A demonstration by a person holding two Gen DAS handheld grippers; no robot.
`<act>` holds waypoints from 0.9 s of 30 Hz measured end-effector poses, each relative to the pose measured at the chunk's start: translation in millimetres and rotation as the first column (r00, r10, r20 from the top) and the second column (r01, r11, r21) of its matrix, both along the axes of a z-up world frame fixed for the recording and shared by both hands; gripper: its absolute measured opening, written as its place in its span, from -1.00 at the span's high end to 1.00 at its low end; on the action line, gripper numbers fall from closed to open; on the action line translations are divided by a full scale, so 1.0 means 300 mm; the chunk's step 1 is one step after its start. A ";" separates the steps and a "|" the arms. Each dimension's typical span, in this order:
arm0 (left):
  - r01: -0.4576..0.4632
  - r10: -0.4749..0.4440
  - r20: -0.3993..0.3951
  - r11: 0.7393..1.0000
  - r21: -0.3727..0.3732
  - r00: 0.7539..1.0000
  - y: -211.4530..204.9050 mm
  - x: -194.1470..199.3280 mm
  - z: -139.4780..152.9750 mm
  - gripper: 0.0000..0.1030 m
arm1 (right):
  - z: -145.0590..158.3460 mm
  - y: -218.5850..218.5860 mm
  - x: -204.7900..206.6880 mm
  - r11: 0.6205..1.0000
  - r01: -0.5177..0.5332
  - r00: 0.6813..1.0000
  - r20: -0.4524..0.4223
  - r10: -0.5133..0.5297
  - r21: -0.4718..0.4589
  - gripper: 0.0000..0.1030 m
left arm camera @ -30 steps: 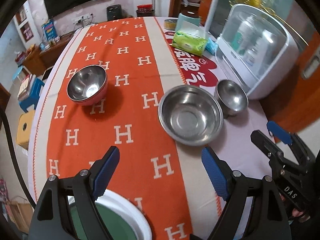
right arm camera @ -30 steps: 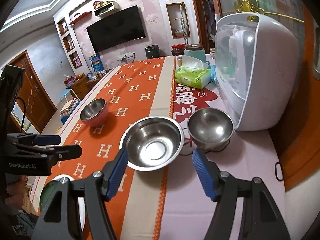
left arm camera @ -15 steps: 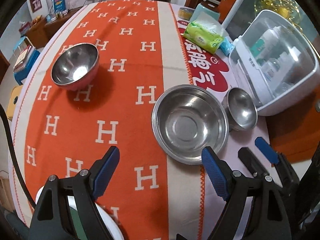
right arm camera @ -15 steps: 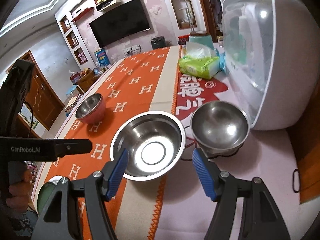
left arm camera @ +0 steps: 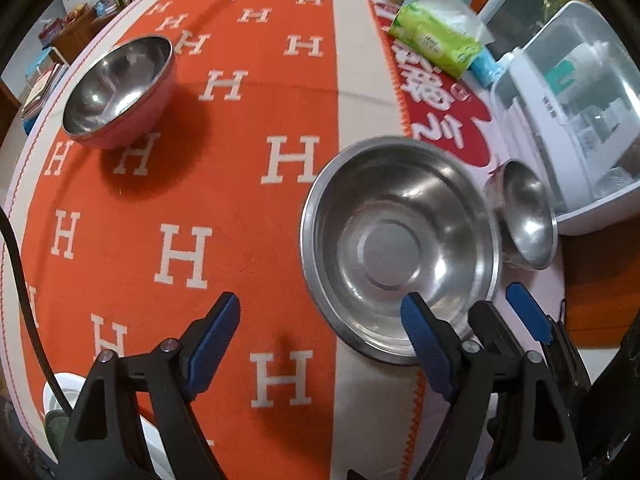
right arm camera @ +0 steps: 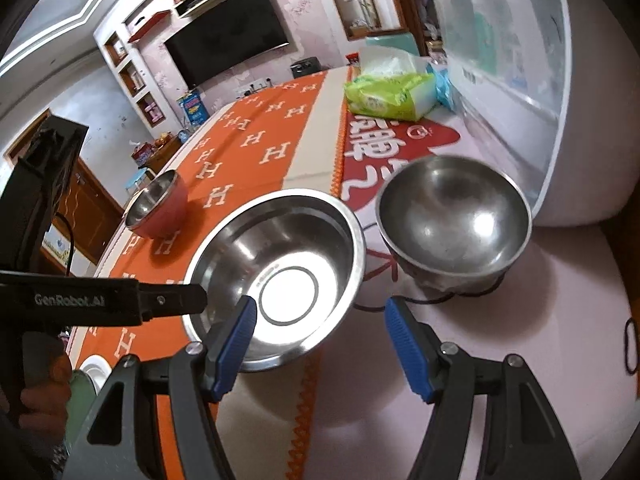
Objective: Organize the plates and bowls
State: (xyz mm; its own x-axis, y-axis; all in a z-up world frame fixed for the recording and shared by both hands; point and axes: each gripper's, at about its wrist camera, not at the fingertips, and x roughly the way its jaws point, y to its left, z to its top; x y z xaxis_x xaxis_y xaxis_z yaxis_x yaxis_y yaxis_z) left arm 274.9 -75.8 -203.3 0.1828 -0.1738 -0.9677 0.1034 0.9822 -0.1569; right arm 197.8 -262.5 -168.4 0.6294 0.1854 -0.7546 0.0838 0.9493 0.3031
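Observation:
A large steel bowl [left arm camera: 400,240] [right arm camera: 280,272] stands where the orange H-patterned cloth meets the pale one. My left gripper [left arm camera: 320,312] hovers over its near-left rim, jaws closing: the right pad is over the bowl's inside, the left pad outside, neither pressing. My right gripper [right arm camera: 320,314] is open astride the near-right rim, and also shows in the left wrist view [left arm camera: 500,316]. A small steel bowl [left arm camera: 528,220] [right arm camera: 452,216] sits just right of the large one. A red-sided steel bowl [left arm camera: 116,92] [right arm camera: 158,212] stands far left. A white plate with a green centre [left arm camera: 60,396] [right arm camera: 86,376] lies near the front-left edge.
A white cabinet with a clear lid [left arm camera: 580,120] [right arm camera: 520,80] stands close behind the small bowl. A green tissue pack [left arm camera: 436,44] lies further back. A thin black cable [right arm camera: 420,300] runs under the small bowl and a black hair tie [right arm camera: 630,344] lies to the right.
Both grippers have sunk toward the large steel bowl, which now fills more of each view. The left jaws stand slightly narrower. No bowl has moved.

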 end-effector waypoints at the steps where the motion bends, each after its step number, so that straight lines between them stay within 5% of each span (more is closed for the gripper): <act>1: -0.004 0.004 -0.012 1.000 -0.002 1.000 -0.002 0.004 -0.013 -0.45 | -0.012 -0.004 0.001 1.000 0.008 1.000 -0.007 -0.008 0.012 -0.29; 12: -0.005 0.004 -0.079 1.000 -0.019 0.997 -0.036 0.021 -0.087 0.22 | -0.052 -0.038 0.006 0.996 0.034 0.999 -0.029 -0.032 0.080 0.44; 15: 0.002 -0.004 -0.079 1.000 -0.029 0.997 -0.046 0.023 -0.094 0.54 | -0.045 -0.033 0.005 0.996 0.027 1.000 -0.015 -0.026 0.083 0.61; 27: 0.012 -0.016 -0.054 0.998 -0.065 0.998 -0.042 0.009 -0.079 0.59 | -0.036 -0.034 -0.003 0.995 0.042 0.999 -0.016 -0.041 0.085 0.64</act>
